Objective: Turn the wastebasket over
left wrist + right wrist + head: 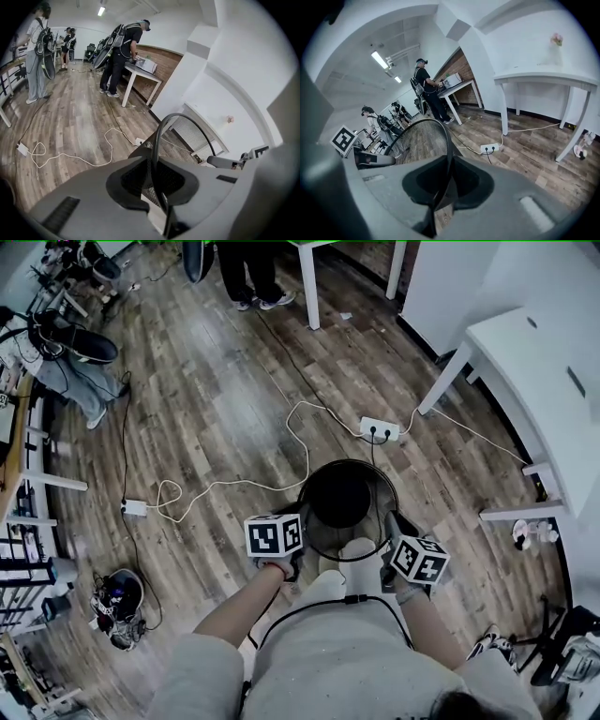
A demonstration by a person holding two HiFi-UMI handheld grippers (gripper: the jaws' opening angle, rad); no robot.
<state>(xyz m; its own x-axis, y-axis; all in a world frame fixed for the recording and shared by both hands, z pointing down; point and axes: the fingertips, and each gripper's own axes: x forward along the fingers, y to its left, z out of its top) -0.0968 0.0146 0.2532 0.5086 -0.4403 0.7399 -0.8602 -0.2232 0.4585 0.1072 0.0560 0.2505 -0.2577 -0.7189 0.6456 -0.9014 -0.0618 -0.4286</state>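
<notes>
Two claws clamp the black mesh wastebasket [342,493] by its rim, left claw [298,557] on the left edge, right claw [388,538] on the right, basket mouth-up over the wood floor [216,409].

We see a wood-plank floor [216,399]. White power strip [380,429] lies just ahead of right gripper [394,526] jaws. Its white cable [225,484] loops ahead & left of left gripper [298,559] jaws to a small adapter [134,507]. White table leg [308,287] stands well ahead.
</notes>
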